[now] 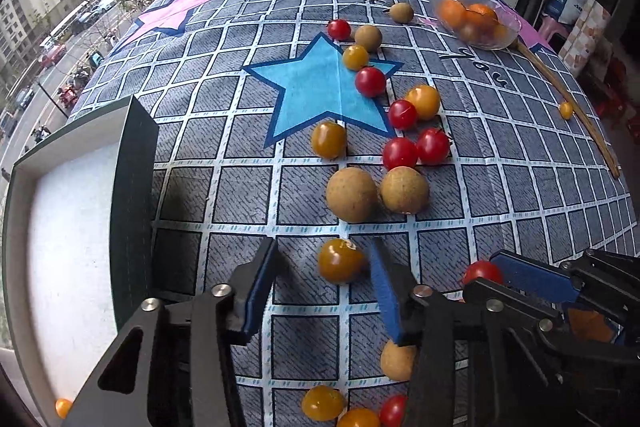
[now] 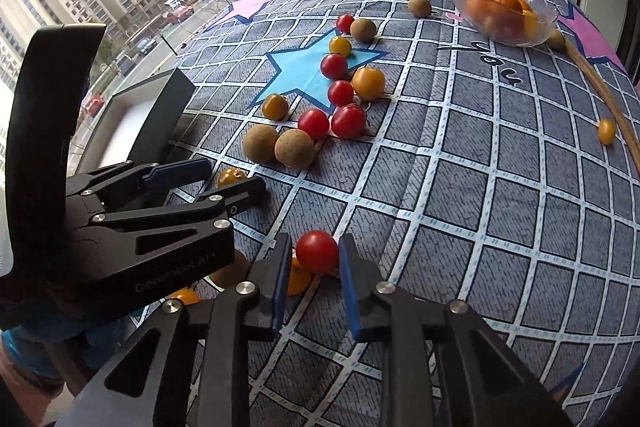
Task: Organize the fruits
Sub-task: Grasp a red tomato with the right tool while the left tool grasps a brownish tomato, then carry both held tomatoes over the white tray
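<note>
Red and yellow cherry tomatoes and brown longans lie scattered on a checked cloth. My left gripper [image 1: 324, 259] is open around a yellow tomato [image 1: 340, 261] that lies on the cloth, its right finger close to the fruit; it also shows in the right wrist view [image 2: 236, 171]. My right gripper [image 2: 316, 251] is open with a red tomato [image 2: 317, 251] between its fingers, small gaps on both sides; it shows at the left wrist view's right [image 1: 488, 275]. A dark open box [image 1: 136, 163] with a white inside stands left, one small yellow tomato [image 1: 63, 407] in it.
A glass bowl [image 1: 508, 39] with orange fruit sits far right, a wooden stick [image 1: 568, 99] beside it with a lone yellow tomato [image 1: 565, 110]. Two big longans [image 1: 352, 194] lie just beyond my left gripper. More fruit lies under the grippers [image 1: 323, 402]. A window is at left.
</note>
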A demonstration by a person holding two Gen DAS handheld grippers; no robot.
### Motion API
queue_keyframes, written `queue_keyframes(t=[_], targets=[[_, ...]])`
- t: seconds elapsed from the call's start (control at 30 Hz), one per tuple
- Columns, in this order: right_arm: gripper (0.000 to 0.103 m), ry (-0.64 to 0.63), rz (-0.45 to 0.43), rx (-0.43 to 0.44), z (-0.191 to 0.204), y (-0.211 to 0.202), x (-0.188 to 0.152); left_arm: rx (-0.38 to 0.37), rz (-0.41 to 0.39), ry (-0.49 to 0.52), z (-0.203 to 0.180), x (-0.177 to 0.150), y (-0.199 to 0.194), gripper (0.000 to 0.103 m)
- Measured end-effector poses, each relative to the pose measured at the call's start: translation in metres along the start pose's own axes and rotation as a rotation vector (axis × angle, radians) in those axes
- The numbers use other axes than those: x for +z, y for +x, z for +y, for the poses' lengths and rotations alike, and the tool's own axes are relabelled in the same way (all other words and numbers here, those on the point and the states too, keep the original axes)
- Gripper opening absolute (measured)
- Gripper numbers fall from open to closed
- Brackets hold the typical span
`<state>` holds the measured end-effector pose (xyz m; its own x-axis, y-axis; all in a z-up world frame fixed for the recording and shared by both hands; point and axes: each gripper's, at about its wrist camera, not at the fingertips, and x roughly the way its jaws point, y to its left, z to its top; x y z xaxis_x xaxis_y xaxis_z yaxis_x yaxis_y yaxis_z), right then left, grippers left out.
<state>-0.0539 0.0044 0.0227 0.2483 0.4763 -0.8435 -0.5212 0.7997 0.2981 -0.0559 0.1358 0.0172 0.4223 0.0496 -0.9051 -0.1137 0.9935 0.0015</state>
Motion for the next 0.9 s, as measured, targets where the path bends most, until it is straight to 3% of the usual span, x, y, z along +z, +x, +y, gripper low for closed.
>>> queue_keyframes(t=[0.07,0.17,0.47,0.9], targets=[[0.023,0.018,0.0,0.011,-0.005,-0.002,-0.002,-0.003,-0.007,0.019,-0.005,0.001,0.0,0.023],[0.023,0.042,-0.007,0.007,-0.014,-0.009,-0.006,0.007,-0.028,0.035,-0.009,-0.001,-0.002,0.023],[0.023,0.097,-0.019,0.015,-0.035,-0.025,-0.015,-0.033,-0.06,-0.04,0.009,-0.014,-0.015,0.023],[0.023,0.046,-0.038,0.061,-0.005,-0.045,-0.014,-0.026,-0.153,-0.097,0.038,-0.041,-0.071,0.023]])
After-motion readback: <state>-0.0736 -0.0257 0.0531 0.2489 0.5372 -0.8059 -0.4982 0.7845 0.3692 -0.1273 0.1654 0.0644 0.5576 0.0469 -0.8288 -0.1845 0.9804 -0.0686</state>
